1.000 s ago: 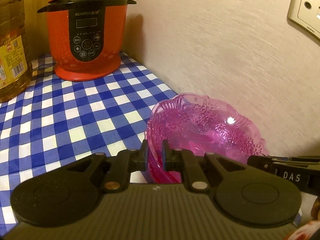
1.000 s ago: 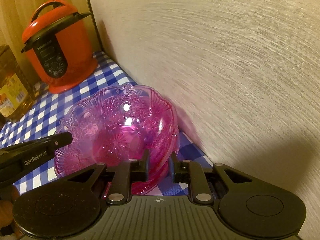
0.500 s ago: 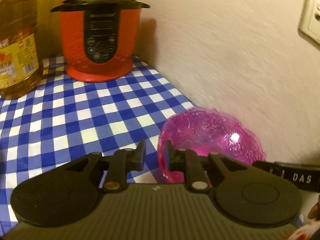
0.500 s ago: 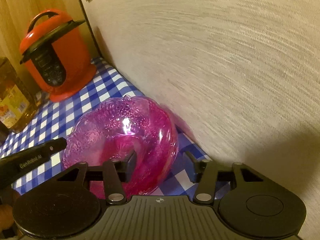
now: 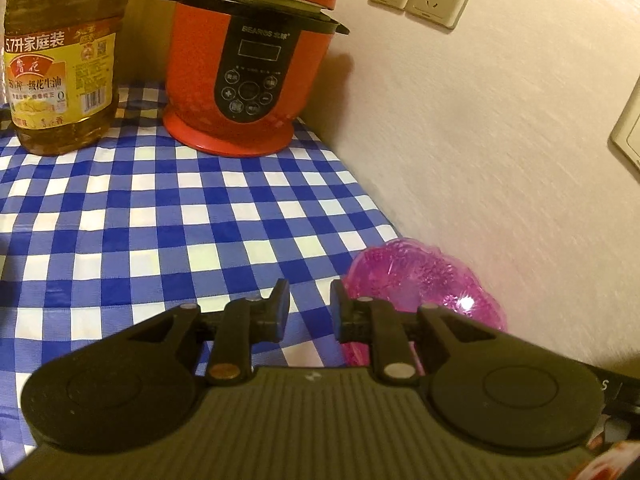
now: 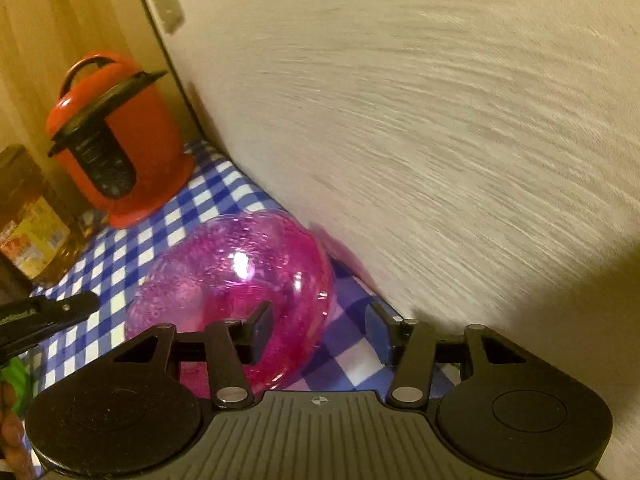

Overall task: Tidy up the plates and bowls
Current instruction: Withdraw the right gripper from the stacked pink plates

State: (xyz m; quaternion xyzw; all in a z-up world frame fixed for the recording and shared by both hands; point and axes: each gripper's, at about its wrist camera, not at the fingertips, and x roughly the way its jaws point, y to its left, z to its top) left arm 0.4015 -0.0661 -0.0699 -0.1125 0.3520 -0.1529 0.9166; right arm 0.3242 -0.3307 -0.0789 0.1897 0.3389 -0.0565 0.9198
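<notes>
The pink bowl [image 6: 232, 280] sits on the checked counter [image 5: 160, 216] at its wall-side edge, just beside the wall. The left gripper [image 5: 307, 310] is apart and empty beside the bowl. The right gripper [image 6: 318, 330] is spread wide, gripping nothing.

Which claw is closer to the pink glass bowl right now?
Right. The right claw is open astride the pink glass bowl's near rim; the left claw, open, sits just beside it.
</notes>
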